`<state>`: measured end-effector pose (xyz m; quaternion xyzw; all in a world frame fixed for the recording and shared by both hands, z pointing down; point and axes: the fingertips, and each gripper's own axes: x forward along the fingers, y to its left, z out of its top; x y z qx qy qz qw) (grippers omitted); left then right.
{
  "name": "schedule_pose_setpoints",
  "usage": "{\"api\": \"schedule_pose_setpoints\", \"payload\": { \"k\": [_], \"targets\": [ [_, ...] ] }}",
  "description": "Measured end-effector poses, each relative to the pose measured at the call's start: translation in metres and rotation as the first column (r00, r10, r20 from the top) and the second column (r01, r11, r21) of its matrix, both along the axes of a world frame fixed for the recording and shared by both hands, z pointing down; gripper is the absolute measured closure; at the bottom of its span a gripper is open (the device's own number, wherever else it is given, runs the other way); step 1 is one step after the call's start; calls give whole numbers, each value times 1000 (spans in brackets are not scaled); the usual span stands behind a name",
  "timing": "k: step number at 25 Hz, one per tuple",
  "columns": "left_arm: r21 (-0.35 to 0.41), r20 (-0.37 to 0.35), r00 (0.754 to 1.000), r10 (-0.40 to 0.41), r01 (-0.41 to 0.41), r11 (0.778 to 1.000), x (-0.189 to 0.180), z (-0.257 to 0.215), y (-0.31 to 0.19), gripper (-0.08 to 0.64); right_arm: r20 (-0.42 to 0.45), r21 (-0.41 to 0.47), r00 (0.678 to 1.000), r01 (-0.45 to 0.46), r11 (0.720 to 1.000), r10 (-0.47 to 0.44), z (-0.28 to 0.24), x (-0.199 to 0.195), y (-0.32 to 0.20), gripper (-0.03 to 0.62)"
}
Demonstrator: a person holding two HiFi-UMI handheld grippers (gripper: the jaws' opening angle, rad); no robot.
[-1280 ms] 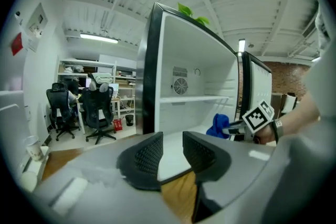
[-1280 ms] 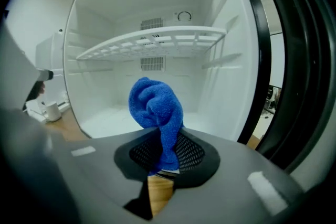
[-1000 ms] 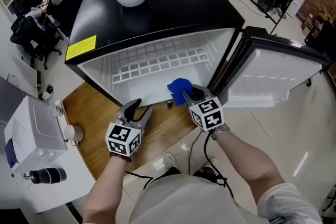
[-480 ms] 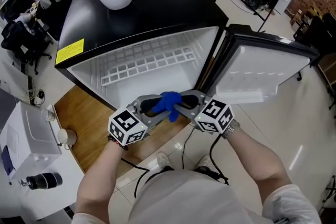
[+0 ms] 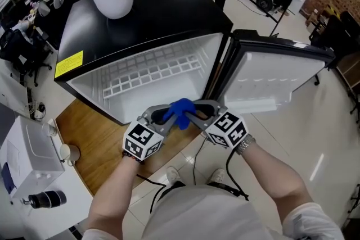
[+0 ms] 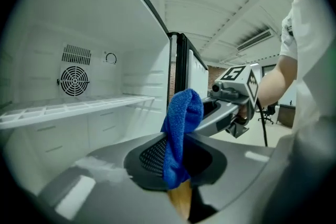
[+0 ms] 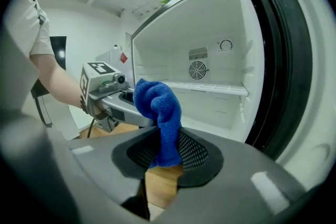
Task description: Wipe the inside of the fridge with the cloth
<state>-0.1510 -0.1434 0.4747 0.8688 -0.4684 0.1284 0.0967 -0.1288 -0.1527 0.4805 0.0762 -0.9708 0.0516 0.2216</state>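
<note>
Tips met, both tilted slightly down: my left gripper had just clamped the cloth; the right gripper's jaws had just eased apart around it.

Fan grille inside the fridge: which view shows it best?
The left gripper view: the fan grille is large and unobstructed. The right gripper view shows it smaller; the head view does not show it.

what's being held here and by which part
The blue cloth: the left gripper has just closed on one end, while the right gripper, its jaws just opening, has the other end between them.
</note>
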Motion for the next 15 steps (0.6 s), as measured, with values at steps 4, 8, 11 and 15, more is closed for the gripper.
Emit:
{"api": "schedule_pose_setpoints", "payload": {
  "k": [4, 8, 11, 15],
  "targets": [
    [8, 15, 993, -119, 119, 993, -12, 9, -18, 506, 2, 32, 992, -123, 992, 123, 2, 17, -21, 491],
    [-6, 33, 970, -240, 240, 971, -25, 25, -41, 506, 13, 45, 983, -182, 982, 182, -1, 28, -29, 491],
    [-20, 18, 938, -347, 347, 938, -39, 37, -63, 506, 29, 46, 983, -183, 982, 182, -7, 32, -26, 493],
    [-42, -13, 887, -461, 460, 887, -54, 52, -93, 508, 46, 60, 982, -184, 981, 182, -16, 39, -22, 542]
  ]
}}
